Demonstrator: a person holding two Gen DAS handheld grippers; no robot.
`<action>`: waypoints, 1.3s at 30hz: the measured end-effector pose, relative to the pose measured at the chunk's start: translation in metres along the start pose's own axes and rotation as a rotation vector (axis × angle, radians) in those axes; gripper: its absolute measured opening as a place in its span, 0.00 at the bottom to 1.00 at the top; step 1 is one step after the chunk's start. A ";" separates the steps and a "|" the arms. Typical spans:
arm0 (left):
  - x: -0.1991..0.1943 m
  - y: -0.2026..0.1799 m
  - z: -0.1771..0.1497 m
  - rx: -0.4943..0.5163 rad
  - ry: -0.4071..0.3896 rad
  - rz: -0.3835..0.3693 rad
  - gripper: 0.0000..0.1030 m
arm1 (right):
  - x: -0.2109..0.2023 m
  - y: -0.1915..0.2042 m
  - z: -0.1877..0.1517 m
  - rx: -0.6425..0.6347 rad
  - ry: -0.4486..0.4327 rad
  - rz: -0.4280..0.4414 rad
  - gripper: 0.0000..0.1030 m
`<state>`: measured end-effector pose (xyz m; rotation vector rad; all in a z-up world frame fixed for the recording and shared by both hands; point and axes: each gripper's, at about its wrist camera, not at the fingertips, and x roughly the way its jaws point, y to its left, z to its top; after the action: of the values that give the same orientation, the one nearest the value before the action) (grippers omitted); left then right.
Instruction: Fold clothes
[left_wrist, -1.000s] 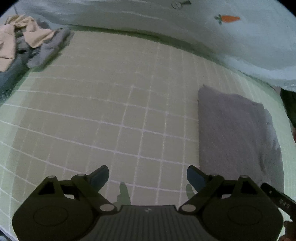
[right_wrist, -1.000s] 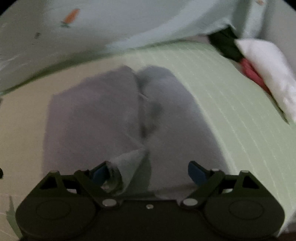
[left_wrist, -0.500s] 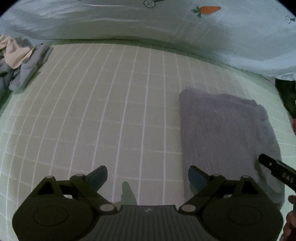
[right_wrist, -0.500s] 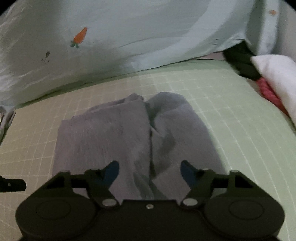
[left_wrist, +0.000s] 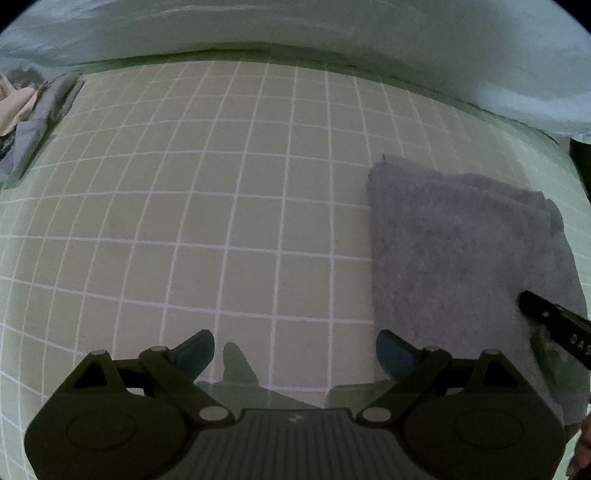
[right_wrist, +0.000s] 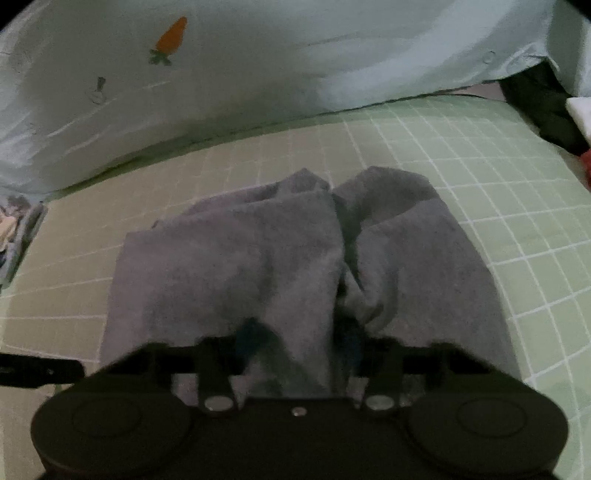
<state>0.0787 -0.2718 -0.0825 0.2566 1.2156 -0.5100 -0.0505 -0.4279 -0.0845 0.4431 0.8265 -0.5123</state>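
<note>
Fingers of the right gripper (right_wrist: 299, 341) are seen narrowed onto a ridge of the grey garment (right_wrist: 236, 266), where half a second ago they were spread above it; the frame is blurred, so a firm pinch is likely but not certain. Fingers of the left gripper (left_wrist: 295, 354) are held wide apart over bare mat, nothing between them.

The grey garment (left_wrist: 461, 266) is laid on the green gridded mat (left_wrist: 221, 221), to the right of the left gripper, already doubled into a rough rectangle with a central seam and two puckered lobes at the far end. The renewed grip suggests another fold or a tidy-up of the bundle.

Fabric is read as soft, fleecy, thick, matte. A heap of other clothes (left_wrist: 26, 114) is seen at the mat's far left edge. Pale carrot-print bedding (right_wrist: 258, 66) is bunched behind.
</note>
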 end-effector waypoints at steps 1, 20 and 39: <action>-0.001 0.000 0.000 0.003 -0.002 0.002 0.91 | -0.003 0.002 0.001 -0.016 -0.008 -0.002 0.09; -0.034 -0.059 -0.010 0.141 -0.107 -0.069 0.92 | -0.072 -0.055 0.019 0.015 -0.109 0.060 0.33; -0.020 -0.048 -0.021 0.136 -0.030 -0.043 0.92 | -0.050 -0.053 -0.028 0.157 0.052 0.105 0.19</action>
<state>0.0321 -0.2987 -0.0671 0.3379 1.1605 -0.6327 -0.1262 -0.4412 -0.0713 0.6433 0.8118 -0.4714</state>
